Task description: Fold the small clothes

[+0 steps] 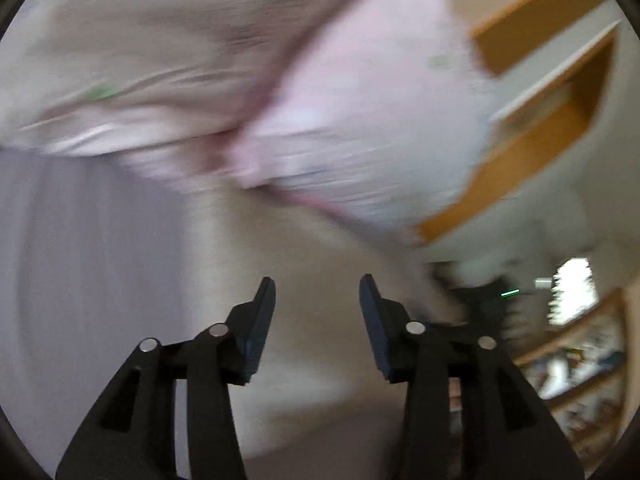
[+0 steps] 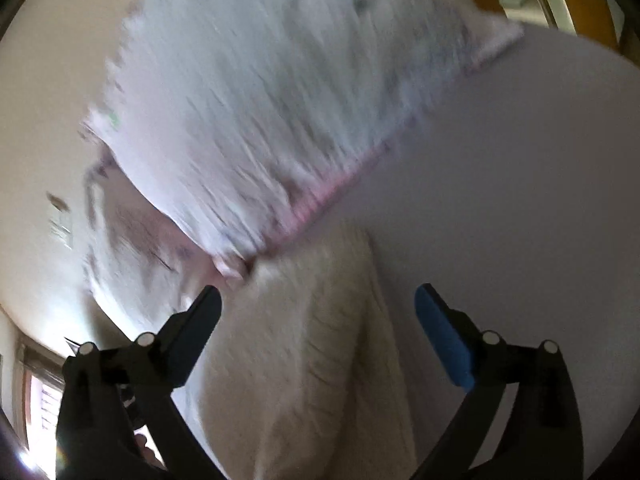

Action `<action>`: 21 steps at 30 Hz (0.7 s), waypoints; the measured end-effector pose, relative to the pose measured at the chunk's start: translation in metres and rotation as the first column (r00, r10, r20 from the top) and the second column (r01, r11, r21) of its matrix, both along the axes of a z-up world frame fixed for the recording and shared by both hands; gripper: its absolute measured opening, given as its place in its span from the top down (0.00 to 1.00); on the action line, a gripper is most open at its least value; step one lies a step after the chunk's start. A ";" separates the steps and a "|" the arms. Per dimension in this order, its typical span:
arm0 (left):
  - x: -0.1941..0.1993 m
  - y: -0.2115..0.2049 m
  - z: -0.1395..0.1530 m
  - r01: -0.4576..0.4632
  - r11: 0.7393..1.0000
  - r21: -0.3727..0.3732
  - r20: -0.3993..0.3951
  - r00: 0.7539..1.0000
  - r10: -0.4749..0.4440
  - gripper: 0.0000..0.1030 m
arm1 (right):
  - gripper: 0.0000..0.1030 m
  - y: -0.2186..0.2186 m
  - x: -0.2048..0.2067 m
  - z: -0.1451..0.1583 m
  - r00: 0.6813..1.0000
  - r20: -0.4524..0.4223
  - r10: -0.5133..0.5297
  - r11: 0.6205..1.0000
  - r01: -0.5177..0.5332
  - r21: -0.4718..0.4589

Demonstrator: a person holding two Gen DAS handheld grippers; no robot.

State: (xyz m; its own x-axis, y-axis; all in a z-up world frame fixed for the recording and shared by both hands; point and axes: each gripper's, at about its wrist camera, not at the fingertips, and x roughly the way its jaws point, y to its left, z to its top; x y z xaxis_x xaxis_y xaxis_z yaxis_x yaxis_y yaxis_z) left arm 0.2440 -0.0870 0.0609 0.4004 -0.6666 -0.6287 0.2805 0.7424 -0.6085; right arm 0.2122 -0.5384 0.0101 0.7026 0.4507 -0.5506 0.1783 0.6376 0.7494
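Observation:
A small pale pink garment (image 1: 352, 112) with pink trim lies ahead of my left gripper (image 1: 317, 284), blurred by motion. The left gripper is open and empty, apart from the cloth. The same garment (image 2: 260, 100) shows in the right wrist view, with a pink hem along its lower right edge. My right gripper (image 2: 318, 294) is open wide and empty, just below the garment's lower corner. A cream cloth (image 2: 320, 360) lies between its fingers. Both views are strongly blurred.
A pale surface (image 1: 80, 260) lies under the garment. Wooden shelving (image 1: 552, 92) stands at the right in the left wrist view, with cluttered shelves (image 1: 580, 368) lower right. A bright window (image 2: 40, 400) shows at the lower left of the right wrist view.

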 end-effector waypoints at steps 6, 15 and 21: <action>0.001 -0.012 -0.039 -0.029 0.995 0.097 -0.076 0.996 0.036 0.54 | 0.05 0.018 0.011 -0.019 0.990 -0.099 0.096 0.995 -0.097 -0.006; -0.004 -0.044 -0.044 -0.047 0.995 0.088 -0.050 0.997 0.051 0.34 | 0.21 0.038 0.010 -0.020 0.978 -0.062 0.201 0.980 -0.201 0.005; 0.012 -0.043 -0.062 -0.035 0.999 -0.027 -0.124 0.992 0.032 0.41 | 0.64 0.046 0.008 -0.028 0.978 -0.027 0.205 0.979 -0.204 0.019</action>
